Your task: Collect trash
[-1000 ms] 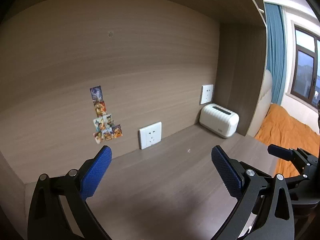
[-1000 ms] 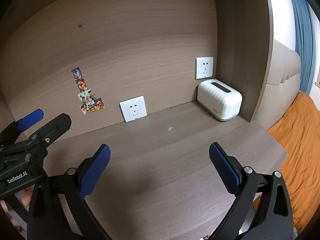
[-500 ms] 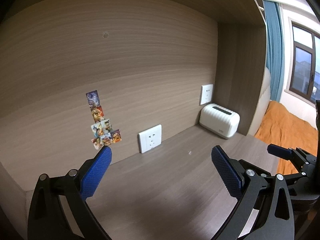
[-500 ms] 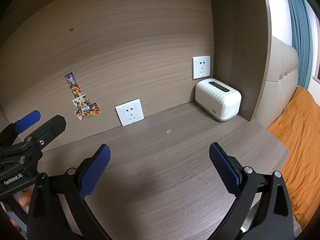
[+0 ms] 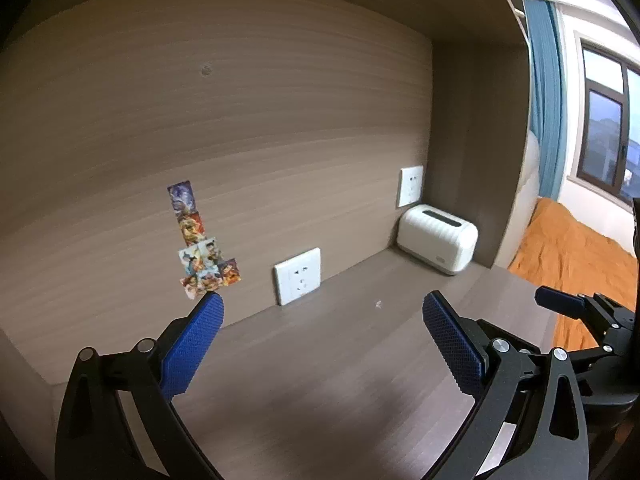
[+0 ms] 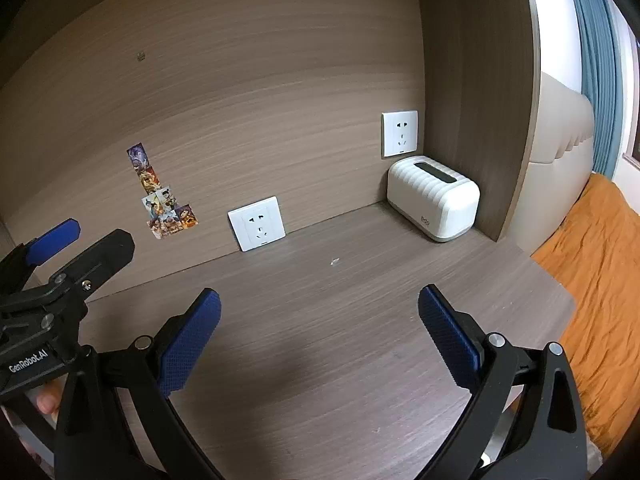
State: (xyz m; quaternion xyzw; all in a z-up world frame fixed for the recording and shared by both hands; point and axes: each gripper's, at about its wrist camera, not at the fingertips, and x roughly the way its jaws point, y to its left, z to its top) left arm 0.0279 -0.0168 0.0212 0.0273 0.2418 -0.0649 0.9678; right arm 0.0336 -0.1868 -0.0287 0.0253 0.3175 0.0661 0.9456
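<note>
A tiny white scrap (image 5: pixel 378 303) (image 6: pixel 334 261) lies on the wooden desk (image 5: pixel 320 380) (image 6: pixel 340 340), between the lower wall socket and the white box. My left gripper (image 5: pixel 322 312) hovers above the desk's near part, open, nothing between its blue pads. My right gripper (image 6: pixel 319 300) is likewise open and empty, well short of the scrap. Each gripper shows at the edge of the other's view: the right one (image 5: pixel 576 308) at the right, the left one (image 6: pixel 52 240) at the left.
A white ribbed box (image 5: pixel 438 238) (image 6: pixel 434 198) stands in the back right corner. Two wall sockets (image 5: pixel 297 276) (image 6: pixel 400 133) and a strip of picture stickers (image 5: pixel 200 244) sit on the back panel. An orange bed (image 6: pixel 600 272) lies past the desk's right edge.
Both views have drifted slightly back and left; the stickers and sockets shift a little left in frame. Both grippers stay open and empty.
</note>
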